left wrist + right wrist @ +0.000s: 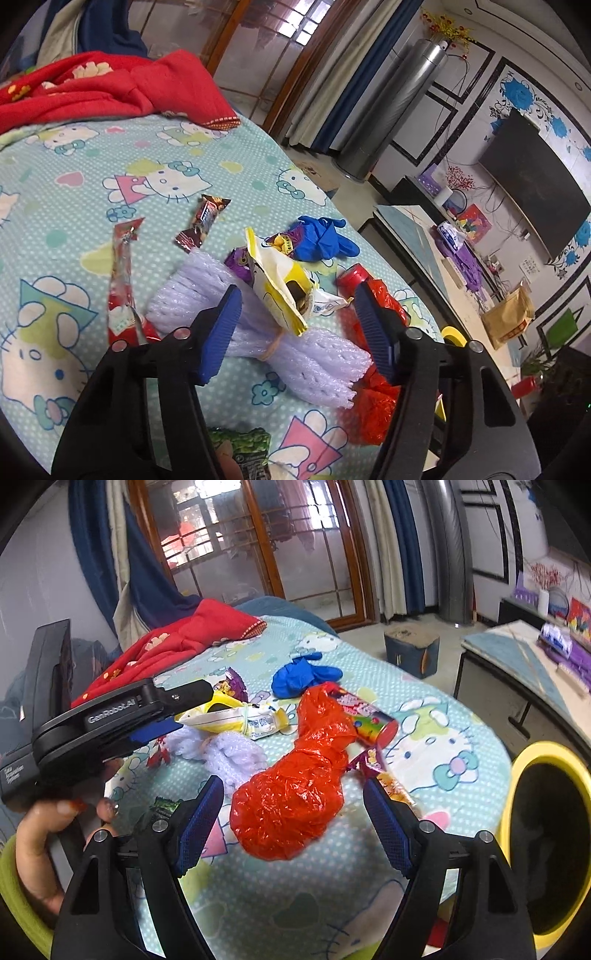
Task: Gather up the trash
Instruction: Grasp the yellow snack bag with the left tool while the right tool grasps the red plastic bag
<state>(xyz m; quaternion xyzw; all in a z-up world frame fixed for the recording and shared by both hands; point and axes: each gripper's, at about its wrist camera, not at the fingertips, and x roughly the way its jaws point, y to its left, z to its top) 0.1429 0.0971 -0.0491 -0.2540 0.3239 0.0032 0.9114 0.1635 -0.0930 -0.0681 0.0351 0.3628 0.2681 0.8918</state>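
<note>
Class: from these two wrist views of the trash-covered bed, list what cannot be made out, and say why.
- Green wrapper: left wrist view, partly hidden behind the left claw.
- Yellow bin: right wrist view, cut off by the edge; contents too dark.
- Red bag: contents hidden by crumpled plastic.

Pretty clearly someone's home, living room or bedroom: bed (184,155) with a cartoon-cat sheet, wall TV (532,188), curtains (399,546), wooden glass doors (258,546), red blanket (110,85).

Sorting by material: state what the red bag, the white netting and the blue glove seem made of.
Red bag: thin plastic film, glossy, crinkled.
White netting: soft foam mesh, matte, ribbed strands.
Blue glove: likely nitrile or latex, smooth, limp.
</note>
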